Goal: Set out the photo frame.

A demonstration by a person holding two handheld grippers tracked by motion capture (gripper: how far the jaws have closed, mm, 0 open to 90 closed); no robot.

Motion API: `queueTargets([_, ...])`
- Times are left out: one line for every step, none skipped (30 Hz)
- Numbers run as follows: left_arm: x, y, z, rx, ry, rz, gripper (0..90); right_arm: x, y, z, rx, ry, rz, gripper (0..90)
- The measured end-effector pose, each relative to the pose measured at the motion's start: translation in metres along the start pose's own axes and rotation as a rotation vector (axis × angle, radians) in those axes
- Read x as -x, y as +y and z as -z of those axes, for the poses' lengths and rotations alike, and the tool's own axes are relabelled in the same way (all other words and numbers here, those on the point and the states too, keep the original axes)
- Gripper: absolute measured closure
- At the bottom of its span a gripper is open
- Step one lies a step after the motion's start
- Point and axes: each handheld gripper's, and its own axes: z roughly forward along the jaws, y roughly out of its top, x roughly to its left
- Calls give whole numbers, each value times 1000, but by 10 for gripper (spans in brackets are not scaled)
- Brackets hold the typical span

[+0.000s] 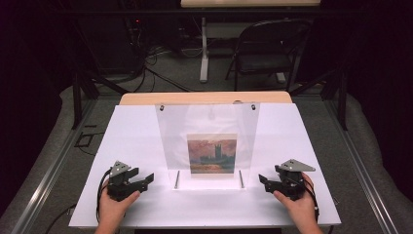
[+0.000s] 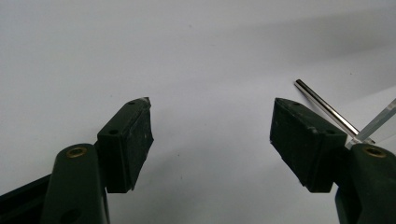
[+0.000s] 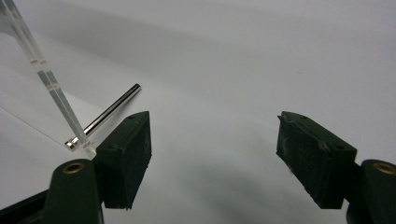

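The clear acrylic frame [image 1: 209, 141] holding a painting print [image 1: 212, 154] is stood at the surface [image 1: 136, 136] centre, flanked near the front edge by the left gripper [image 1: 146, 179] and right gripper [image 1: 265, 182], fingers apart.

A folding chair [image 1: 272, 48] and cables [image 1: 160, 58] behind the table [image 1: 146, 99].
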Motion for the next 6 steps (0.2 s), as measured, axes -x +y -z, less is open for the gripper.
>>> queueTargets([0, 0, 0, 0, 1, 0, 294, 0, 0, 0, 1, 1, -2, 259])
queueTargets([0, 0, -1, -5, 3, -2, 294, 1, 0, 1, 3, 0, 1, 261])
queueTargets([0, 0, -1, -5, 3, -2, 294, 1, 0, 1, 3, 0, 1, 261])
queueTargets([0, 0, -1, -4, 5, -3, 294, 0, 0, 1, 2, 1, -1, 261])
queueTargets([1, 1, -1, -5, 5, -3, 295, 1, 0, 0, 2, -1, -2, 262])
queueTargets([1, 1, -1, -6, 8, -5, 294, 1, -1, 0, 1, -1, -2, 262])
